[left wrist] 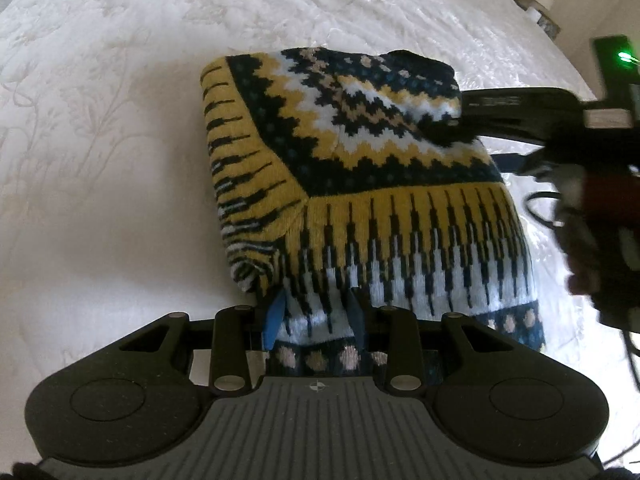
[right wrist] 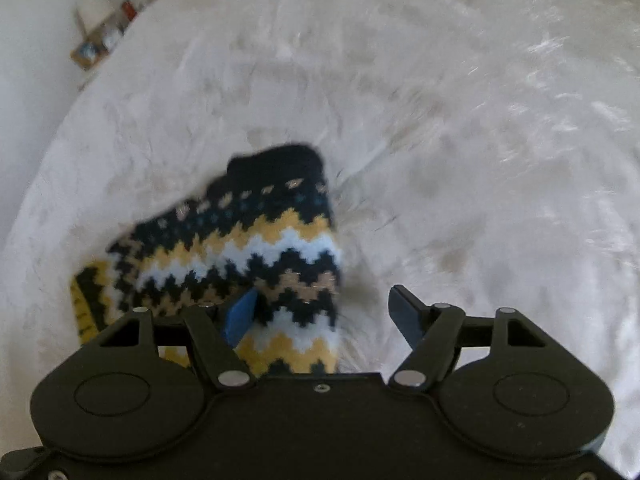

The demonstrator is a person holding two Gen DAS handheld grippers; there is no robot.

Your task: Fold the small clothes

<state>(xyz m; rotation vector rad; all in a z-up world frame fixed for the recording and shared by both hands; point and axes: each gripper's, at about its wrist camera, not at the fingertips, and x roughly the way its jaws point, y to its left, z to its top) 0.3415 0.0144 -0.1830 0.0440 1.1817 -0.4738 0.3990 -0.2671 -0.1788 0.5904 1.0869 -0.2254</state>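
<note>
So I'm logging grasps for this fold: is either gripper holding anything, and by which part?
The left gripper pinches the patterned sweater at its near hem edge. The right gripper is open, with the sleeve between its fingers, gripping nothing.

The sweater [left wrist: 360, 184] is coarse patterned knit wool. The bedspread [left wrist: 120, 160] is white cloth with faint sheen. Both grippers, left gripper [left wrist: 316, 312] and right gripper [right wrist: 328, 312], are matt black plastic with shiny metal rivets.

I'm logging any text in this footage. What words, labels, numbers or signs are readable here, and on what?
No readable text.
Right gripper: a pale marking on its black arm, too blurred to read.
Left gripper: only a small round crosshair symbol on its grey body, no letters.
Sweater: knit pattern only.
</note>
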